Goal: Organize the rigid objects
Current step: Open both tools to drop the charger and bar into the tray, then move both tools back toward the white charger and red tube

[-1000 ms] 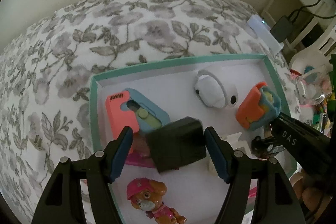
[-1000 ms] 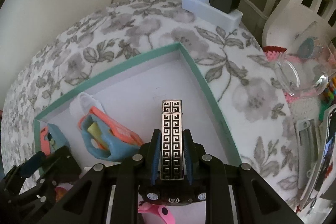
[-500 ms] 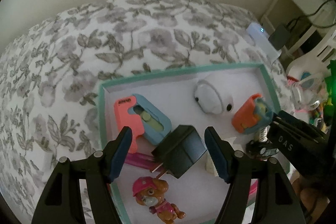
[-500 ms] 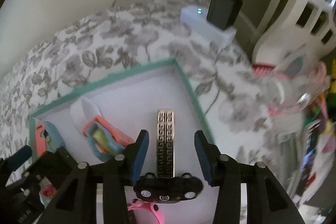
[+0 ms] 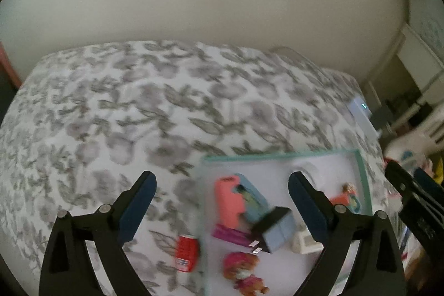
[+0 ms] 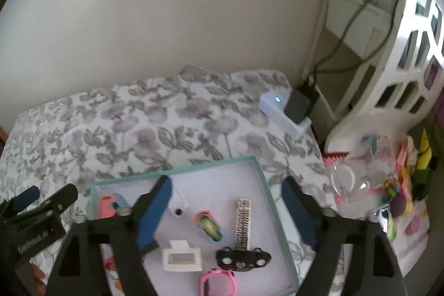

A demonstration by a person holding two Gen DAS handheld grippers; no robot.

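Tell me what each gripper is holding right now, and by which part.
Nothing. The left gripper and right gripper have just been opening, with nothing between their jaws.

Matt printed cloth bedcover (image 6: 172, 129), shiny patterned metal bar (image 6: 243, 224), glossy black plastic toy car (image 6: 243, 258).

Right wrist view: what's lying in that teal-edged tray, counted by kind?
Coral-and-blue case: 1
White round gadget: 1
Orange-and-blue clip: 1
Patterned metal bar: 1
Black toy car: 1
White plastic holder: 1
Pink band: 1
Total: 7 in plain sight; the fingers hide part of the tray.
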